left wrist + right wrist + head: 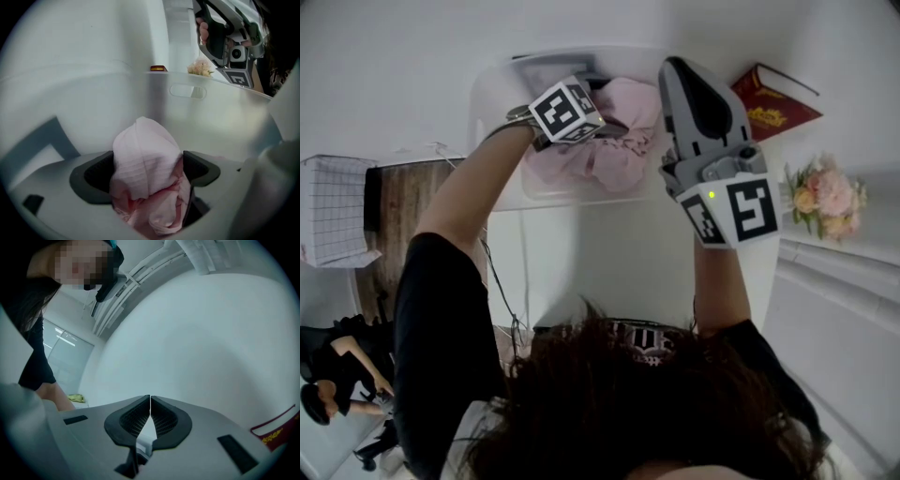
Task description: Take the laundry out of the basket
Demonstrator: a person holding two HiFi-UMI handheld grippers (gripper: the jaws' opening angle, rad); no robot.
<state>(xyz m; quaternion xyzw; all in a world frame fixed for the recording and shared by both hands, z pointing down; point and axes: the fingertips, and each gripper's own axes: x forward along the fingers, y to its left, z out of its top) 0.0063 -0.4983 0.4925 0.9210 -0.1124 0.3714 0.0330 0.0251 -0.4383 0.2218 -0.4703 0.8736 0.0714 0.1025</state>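
A white laundry basket (499, 94) stands on the white table, with pink laundry (623, 145) bunched inside it. My left gripper (147, 171) reaches down into the basket. Its jaws stand wide, and a fold of the pink cloth (147, 164) bulges up loosely between them; dark pad surface shows on both sides of it. The basket's white wall with a handle slot (187, 91) rises ahead. My right gripper (677, 67) hovers over the basket's right rim, tips pointing away from me. In the right gripper view its fingertips (150, 401) meet with nothing between them.
A red book (773, 103) lies just right of the basket, and a pink flower bunch (827, 197) sits further right by the wall. A white wire crate (337, 211) stands on the wooden floor at left. Another person (337, 375) is at bottom left.
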